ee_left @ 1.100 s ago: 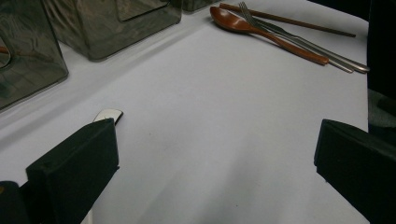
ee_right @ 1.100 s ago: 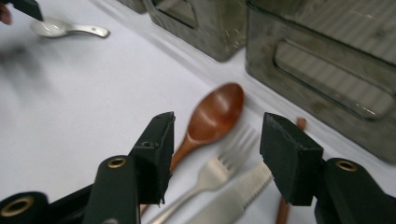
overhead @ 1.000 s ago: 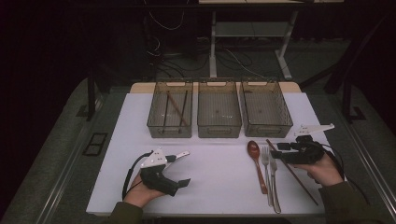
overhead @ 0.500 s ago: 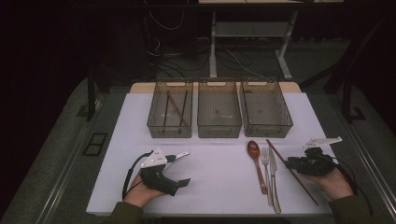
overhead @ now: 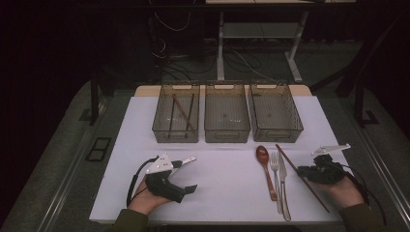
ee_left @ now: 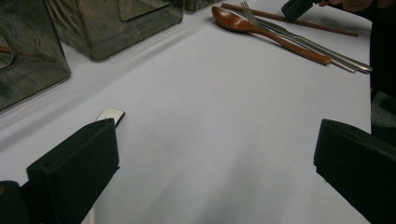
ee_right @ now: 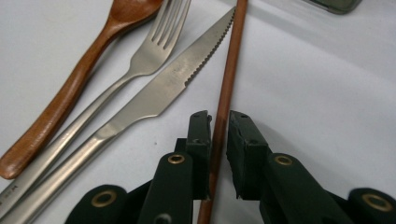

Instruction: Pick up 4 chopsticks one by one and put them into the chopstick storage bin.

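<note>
Straddling a brown chopstick (ee_right: 227,88), the right hand-held gripper (ee_right: 218,122) has its two black jaws standing narrow on either side of the stick; they have just been closing, and a thin gap remains on the one side, so whether the pads press yet I cannot tell. The chopstick lies slanted on the white bench (overhead: 222,164) at the right end of a row of cutlery, just beside a serrated knife (ee_right: 163,93), then a fork (ee_right: 154,42) and a wooden spoon (ee_right: 79,79) further along. In the high view the right hand-held gripper (overhead: 309,172) sits low over the chopstick (overhead: 290,162) near its middle. The left hand-held gripper (overhead: 186,175) rests on the bench well apart from the cutlery, its jaws wide with only bare white surface between them. Behind, three clear bins (overhead: 227,133) stand side by side; the left one holds more brown sticks (overhead: 183,111).
</note>
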`<action>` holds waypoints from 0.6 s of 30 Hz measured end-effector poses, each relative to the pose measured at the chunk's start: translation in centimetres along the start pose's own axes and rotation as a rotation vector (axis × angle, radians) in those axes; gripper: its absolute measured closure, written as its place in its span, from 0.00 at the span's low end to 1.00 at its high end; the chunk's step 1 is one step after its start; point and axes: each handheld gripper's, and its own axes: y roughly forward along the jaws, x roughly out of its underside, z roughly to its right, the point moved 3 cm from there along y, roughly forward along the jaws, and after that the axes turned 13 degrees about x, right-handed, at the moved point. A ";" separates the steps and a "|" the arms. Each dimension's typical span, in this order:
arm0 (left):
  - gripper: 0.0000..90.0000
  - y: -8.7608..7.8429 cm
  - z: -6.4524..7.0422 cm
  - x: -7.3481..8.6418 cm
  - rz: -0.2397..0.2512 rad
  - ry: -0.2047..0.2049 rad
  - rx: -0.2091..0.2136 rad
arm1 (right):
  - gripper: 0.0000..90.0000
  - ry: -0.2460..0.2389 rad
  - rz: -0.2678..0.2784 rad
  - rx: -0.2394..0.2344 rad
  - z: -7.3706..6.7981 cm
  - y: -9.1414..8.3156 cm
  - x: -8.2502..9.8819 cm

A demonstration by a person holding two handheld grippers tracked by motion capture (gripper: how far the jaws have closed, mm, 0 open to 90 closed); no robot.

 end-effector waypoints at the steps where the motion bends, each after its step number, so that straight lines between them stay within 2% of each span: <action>1: 0.00 0.0 0.0 0.0 -0.003 0.000 0.000 | 0.88 0.003 -0.005 0.000 0.0 0.0 0.0; 13: 0.00 0.0 0.0 0.0 -0.003 0.001 -0.001 | 0.92 -0.012 -0.009 0.014 -0.1 0.1 0.1; 18: 0.00 0.0 0.0 0.0 -0.003 0.002 -0.001 | 0.93 -0.016 -0.007 0.037 0.3 0.1 0.2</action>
